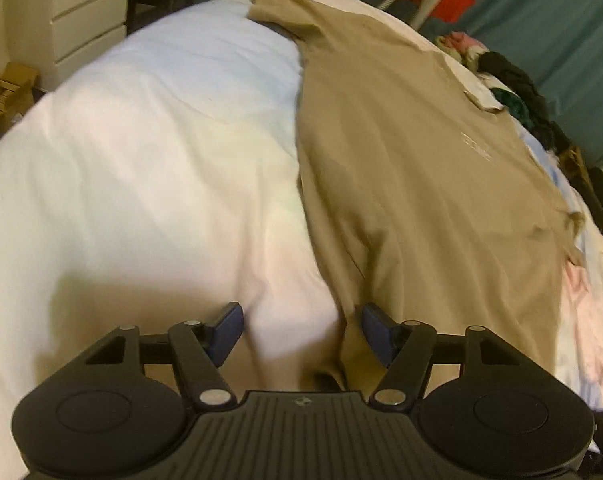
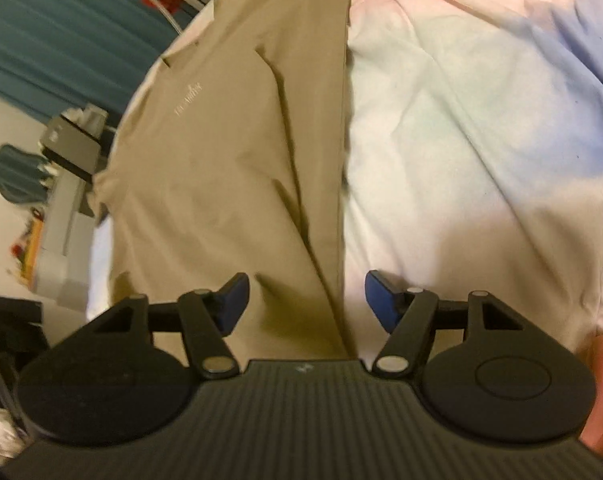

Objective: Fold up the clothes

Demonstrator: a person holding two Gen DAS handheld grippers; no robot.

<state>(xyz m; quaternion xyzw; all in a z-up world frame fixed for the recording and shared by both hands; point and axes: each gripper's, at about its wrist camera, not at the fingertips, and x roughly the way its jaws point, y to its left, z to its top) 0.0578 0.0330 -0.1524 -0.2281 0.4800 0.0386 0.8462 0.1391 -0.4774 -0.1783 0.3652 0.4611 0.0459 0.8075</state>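
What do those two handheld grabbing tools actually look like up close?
Both look alike. The left gripper and right gripper each have a black ribbed plastic body flanked by two round black discs. Black linkage bars with silver rivets carry the fingers, which end in dark blue pads. A small pale mark sits at the body's front edge. No cables or sleeves are visible.

White-sheeted bed [image 1: 141, 160] with tan T-shirt [image 1: 401, 160] flat, clothes pile [image 1: 513, 88] at edge.
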